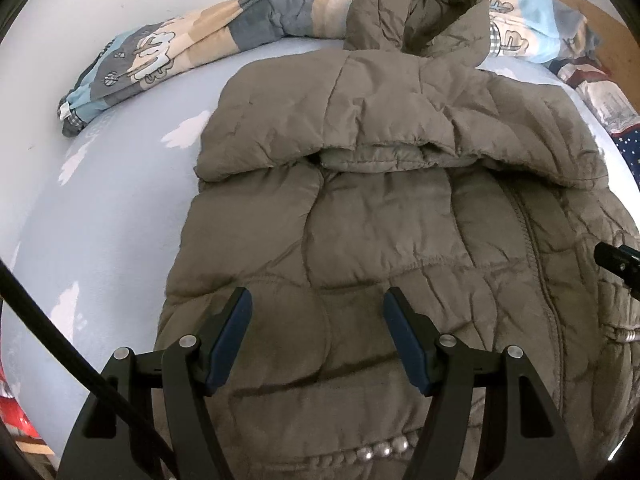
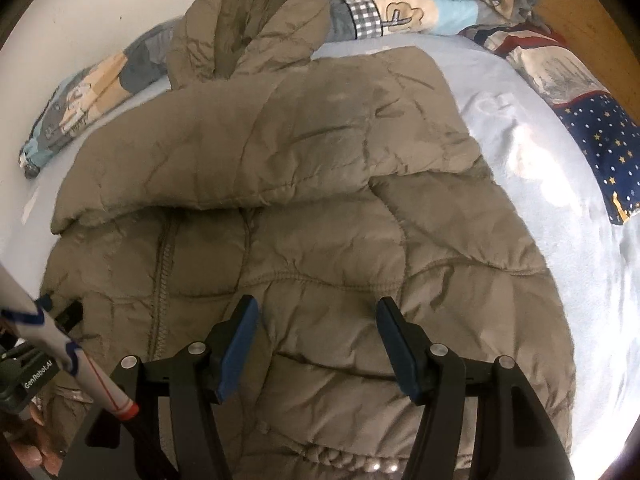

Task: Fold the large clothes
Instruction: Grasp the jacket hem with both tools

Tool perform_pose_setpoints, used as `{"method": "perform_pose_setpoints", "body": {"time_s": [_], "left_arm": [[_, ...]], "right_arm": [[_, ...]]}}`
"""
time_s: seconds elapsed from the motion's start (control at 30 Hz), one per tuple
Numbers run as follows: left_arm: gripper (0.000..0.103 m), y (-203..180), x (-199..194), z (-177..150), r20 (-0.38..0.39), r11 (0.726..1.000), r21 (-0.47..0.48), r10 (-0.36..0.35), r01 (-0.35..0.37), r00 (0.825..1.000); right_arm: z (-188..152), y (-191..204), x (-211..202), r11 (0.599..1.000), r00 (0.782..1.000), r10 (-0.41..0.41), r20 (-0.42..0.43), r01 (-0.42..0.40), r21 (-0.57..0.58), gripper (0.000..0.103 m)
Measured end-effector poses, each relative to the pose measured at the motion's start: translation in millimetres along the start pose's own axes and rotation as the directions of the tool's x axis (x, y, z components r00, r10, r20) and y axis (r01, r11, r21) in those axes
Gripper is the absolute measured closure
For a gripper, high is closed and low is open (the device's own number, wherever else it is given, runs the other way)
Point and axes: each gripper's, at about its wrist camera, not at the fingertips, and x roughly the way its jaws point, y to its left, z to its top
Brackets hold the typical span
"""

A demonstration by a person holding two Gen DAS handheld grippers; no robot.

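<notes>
An olive quilted hooded jacket (image 1: pixel 380 220) (image 2: pixel 320 220) lies flat on a pale blue bedsheet (image 1: pixel 100 220), with its hood (image 1: pixel 420 12) towards the wall. Both sleeves (image 1: pixel 360 120) are folded across the chest. Metal snaps (image 1: pixel 380 450) line the near hem. My left gripper (image 1: pixel 318 296) hovers open over the jacket's lower left half, with nothing between its blue pads. My right gripper (image 2: pixel 318 302) hovers open over the lower right half, likewise holding nothing. The left gripper's body (image 2: pixel 32 376) shows at the left edge of the right wrist view, with a hand (image 2: pixel 28 452) below it.
A rolled patterned quilt (image 1: pixel 180 48) lies along the white wall behind the hood. At the right are a dark blue starred pillow (image 2: pixel 604 148) and a wooden headboard (image 2: pixel 580 8). A black cable (image 1: pixel 60 340) crosses the left wrist view. A white band with a red end (image 2: pixel 80 364) crosses the right wrist view's lower left.
</notes>
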Motion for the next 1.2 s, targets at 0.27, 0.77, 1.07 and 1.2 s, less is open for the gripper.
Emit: {"method": "perform_pose_setpoints", "body": {"time_s": [0.27,0.77,1.07,1.2], "left_arm": [[0.036,9.2,-25.3,-18.4,-0.003,1.0,-0.027,-0.014,0.014,1.0],[0.031,158.0,-105.7,-164.7,-0.003,0.935,-0.338,-0.114,0.106,0.993],[0.031,179.9,-67.3,-194.9,-0.043,0.757,-0.55,-0.448,0.353,0.893],[0.031,158.1,-63.7,-196.2,-0.065,0.762,-0.53,-0.473,0.371,0.878]], "right_arm": [[-20.4,-13.5,-22.9,0.999,0.998,-0.05,0.021,0.051,-0.009,0.037],[-144.6,-106.2,-132.8,0.994,0.99,-0.009,0.143,-0.006,0.106,0.037],[-196.1,-224.0,-132.2,0.886,0.996,0.018,0.083,-0.055,0.46,0.035],[-202.5,-235.0,-120.6,0.826,0.985,0.148,0.085,-0.17,0.537,0.035]]}}
